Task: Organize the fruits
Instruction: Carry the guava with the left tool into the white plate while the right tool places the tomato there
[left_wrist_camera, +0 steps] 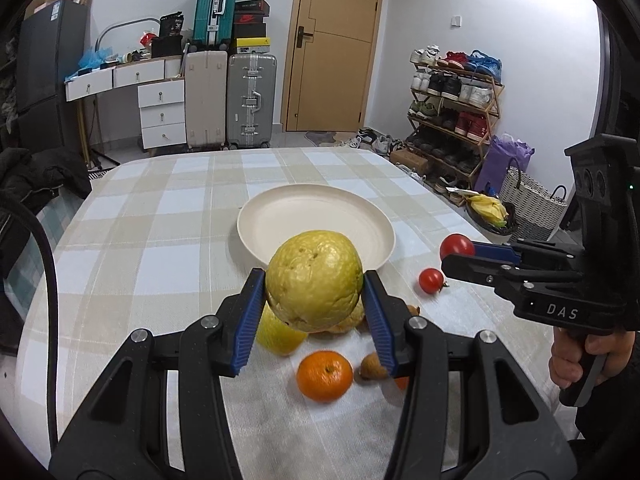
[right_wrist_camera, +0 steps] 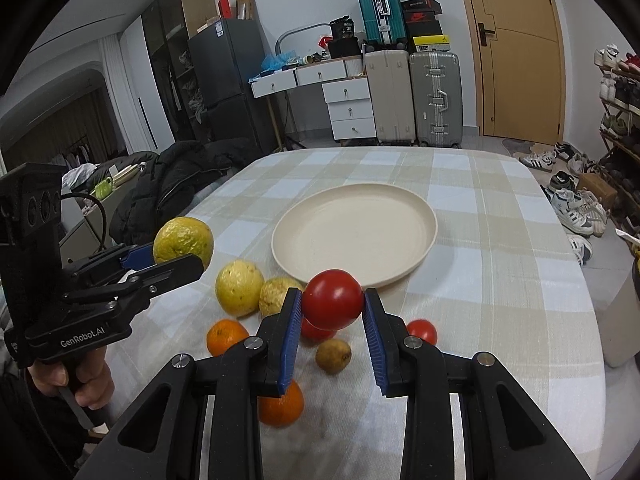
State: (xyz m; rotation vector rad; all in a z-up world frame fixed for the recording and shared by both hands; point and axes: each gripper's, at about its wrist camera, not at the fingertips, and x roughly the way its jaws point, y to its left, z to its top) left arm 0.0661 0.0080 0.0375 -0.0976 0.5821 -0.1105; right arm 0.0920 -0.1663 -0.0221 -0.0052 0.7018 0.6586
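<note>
Above the tablecloth (left_wrist_camera: 132, 240), left gripper (left_wrist_camera: 314, 284) clamps the yellow fruit (left_wrist_camera: 314, 280); right gripper (right_wrist_camera: 332, 304) grips the tomato (right_wrist_camera: 332, 299).

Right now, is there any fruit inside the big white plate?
No. The plate looks bare in the right wrist view. In the left wrist view the held yellow fruit covers its near rim, but the other view shows that part bare too.

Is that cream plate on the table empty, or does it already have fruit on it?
Empty. The cream plate shows only its bare surface in both views; the loose fruit lies on the tablecloth in front of it.
</note>
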